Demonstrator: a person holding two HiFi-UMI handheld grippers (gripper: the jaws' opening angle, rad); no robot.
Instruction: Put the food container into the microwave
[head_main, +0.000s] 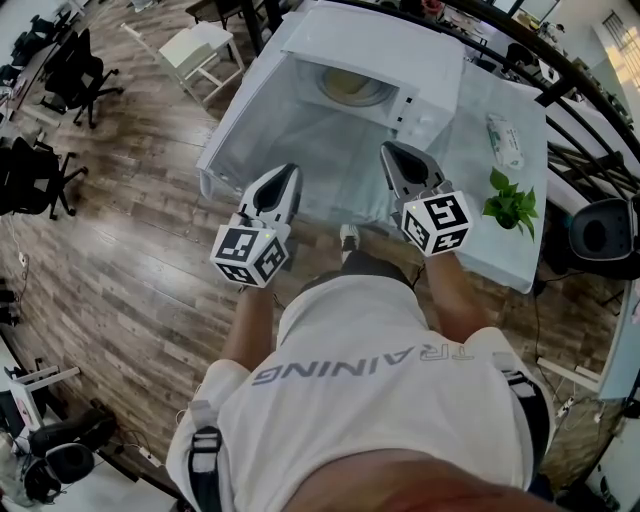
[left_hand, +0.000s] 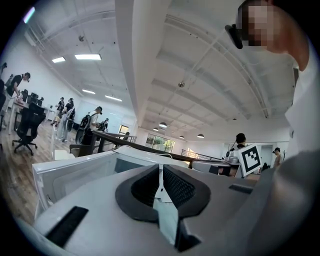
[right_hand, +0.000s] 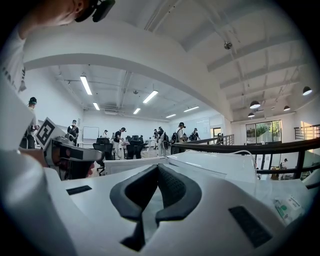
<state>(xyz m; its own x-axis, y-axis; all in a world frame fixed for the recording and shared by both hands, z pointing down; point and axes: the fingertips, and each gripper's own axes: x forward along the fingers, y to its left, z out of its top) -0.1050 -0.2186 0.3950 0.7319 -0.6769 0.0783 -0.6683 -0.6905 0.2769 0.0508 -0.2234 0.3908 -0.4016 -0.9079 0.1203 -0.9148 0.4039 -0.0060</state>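
Observation:
The white microwave (head_main: 400, 60) stands on the white table (head_main: 480, 170) with its door (head_main: 280, 140) swung open toward me. A round pale-yellow thing (head_main: 352, 88) lies in the cavity; whether it is the food container or the turntable, I cannot tell. My left gripper (head_main: 291, 170) and right gripper (head_main: 386, 148) are held side by side in front of the opening, tips pointing at it. Both are shut with nothing between the fingers, as the left gripper view (left_hand: 160, 172) and the right gripper view (right_hand: 159, 171) show. The microwave (left_hand: 75, 167) rises just beyond the left jaws.
A small green plant (head_main: 512, 205) and a white packet (head_main: 505, 140) sit on the table's right part. A white chair (head_main: 200, 50) stands to the far left, black office chairs (head_main: 75, 70) further left. A dark railing (head_main: 580, 90) runs behind the table.

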